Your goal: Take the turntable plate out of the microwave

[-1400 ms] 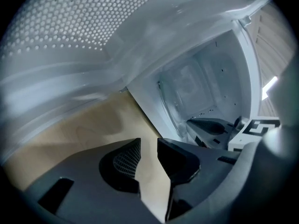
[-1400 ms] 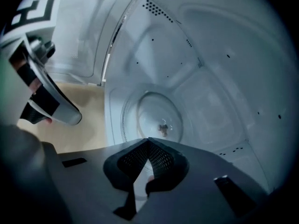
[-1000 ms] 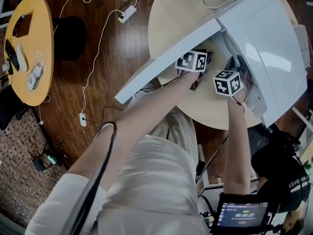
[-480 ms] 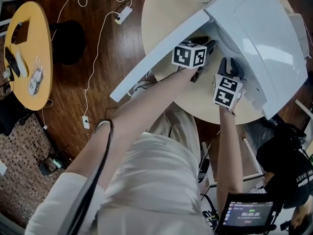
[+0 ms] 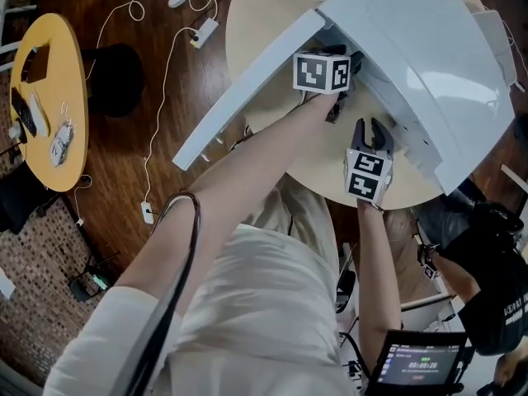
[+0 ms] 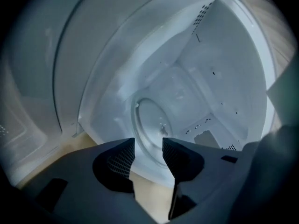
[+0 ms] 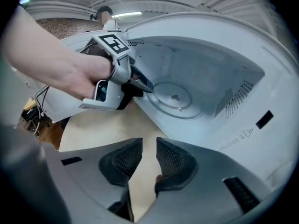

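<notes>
Turntable plate: not yet out of microwave, door open.
My left tool, jaws just been opening, holds nothing; my right tool, slightly parted, likewise empty; grasp and lift-out remain.

Head view looks steeply down; both gripper views, seemingly close, share the microwave.

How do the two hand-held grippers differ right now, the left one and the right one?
The left gripper sits at the mouth of the microwave; the right gripper hangs further out, over the table. The left gripper's jaws, which have just been opening, stand wider apart than the right gripper's narrow gap. Both are empty, and both face the turntable plate lying inside.
</notes>
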